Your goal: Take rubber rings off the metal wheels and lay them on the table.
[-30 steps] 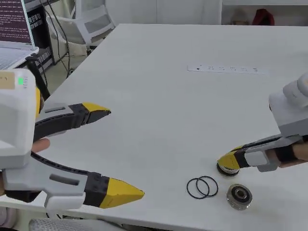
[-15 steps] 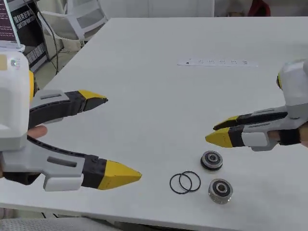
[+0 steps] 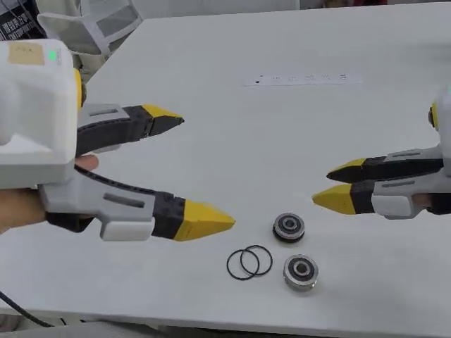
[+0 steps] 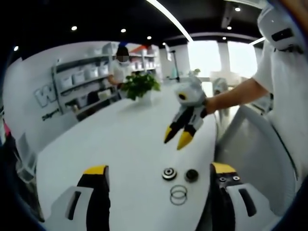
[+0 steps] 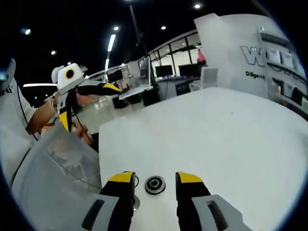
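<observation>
**Table** (image 3: 232, 127): white, bare across the middle.

**Rings** (image 3: 249, 262): two, black, overlapping, lying flat near the near edge.

**Near wheel** (image 3: 301, 272): flat, axle upright, just right of the rings.

**Far wheel** (image 3: 289, 227): flat, just beyond the near wheel. Its rim is dark, so it may yet carry a ring.

**Right gripper** (image 3: 322, 186): jaws slightly parted and empty, pointing left. Its tips hang just right of and beyond the far wheel, making it the nearer tool.

**Left gripper** (image 3: 207, 170): jaws spread wide and empty. It is left of the wheels, and its near tip points at the far wheel.
</observation>
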